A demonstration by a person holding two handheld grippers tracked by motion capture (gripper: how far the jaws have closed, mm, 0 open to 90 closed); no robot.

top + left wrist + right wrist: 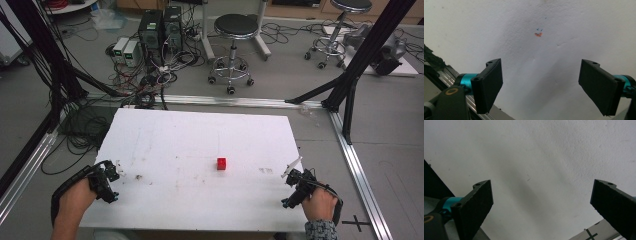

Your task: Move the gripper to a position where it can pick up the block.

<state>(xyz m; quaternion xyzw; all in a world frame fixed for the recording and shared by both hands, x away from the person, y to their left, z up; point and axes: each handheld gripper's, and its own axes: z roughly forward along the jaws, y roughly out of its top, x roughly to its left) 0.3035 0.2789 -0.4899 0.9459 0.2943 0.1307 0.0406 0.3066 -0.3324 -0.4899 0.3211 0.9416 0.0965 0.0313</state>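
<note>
A small red cube [221, 163] sits alone on the white table [200, 140], slightly right of the middle. My left gripper [107, 177] hovers at the table's left front edge, held by a hand. Its own view has the left gripper [540, 87] open, black pads wide apart over bare white surface with a small orange mark [538, 34]. My right gripper [296, 182] is at the right front edge, well clear of the cube. In the right gripper view my right gripper [541, 205] is also open with nothing between the pads.
Aluminium frame rails [357, 170] run around the table, with black struts [367, 50] at the right and left. Beyond the far edge lie tangled cables [145, 85], computer boxes [160, 27] and two stools [233, 30]. A black cross [357, 221] marks the floor at front right.
</note>
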